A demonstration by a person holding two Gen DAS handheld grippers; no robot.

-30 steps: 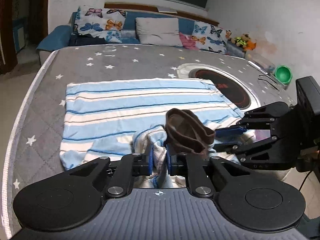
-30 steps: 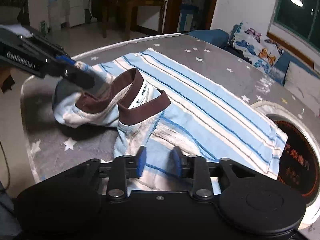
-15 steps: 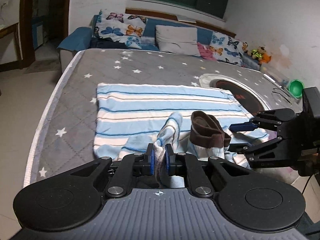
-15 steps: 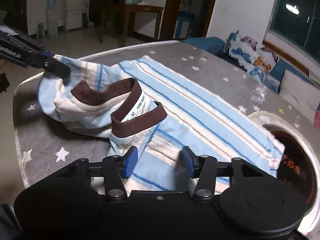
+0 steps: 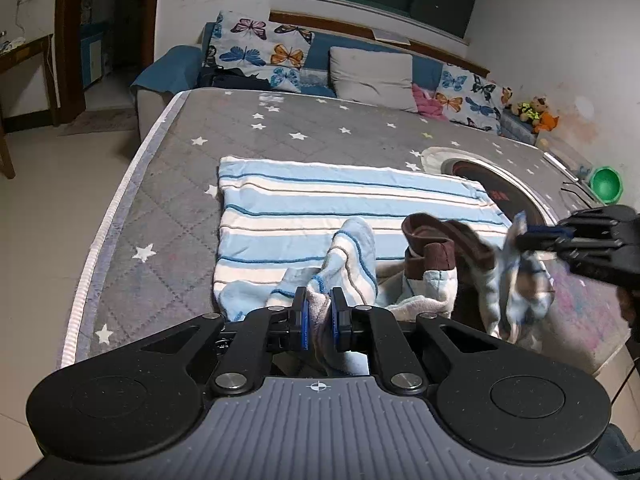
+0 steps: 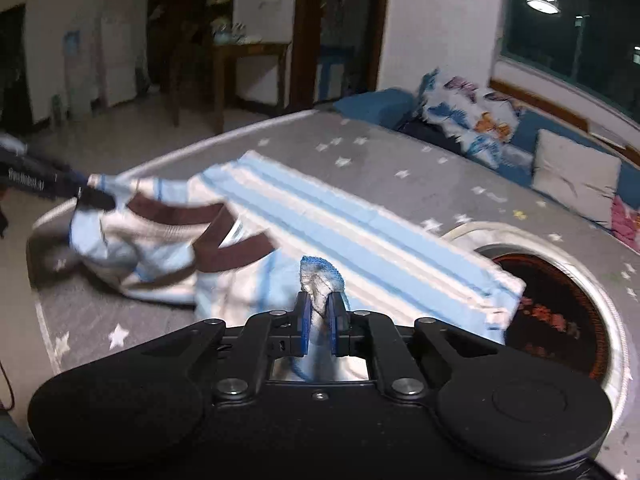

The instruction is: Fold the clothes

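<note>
The striped shirt is spread on the mattress, its long axis running from the brown collar toward the sofa. A shoulder is pinched by each gripper, left and right, apparently so the collar end can be lifted for folding.

I count one striped garment on the bed, two hand-held grippers, two butterfly pillows, one grey pillow, one green bowl.
</note>
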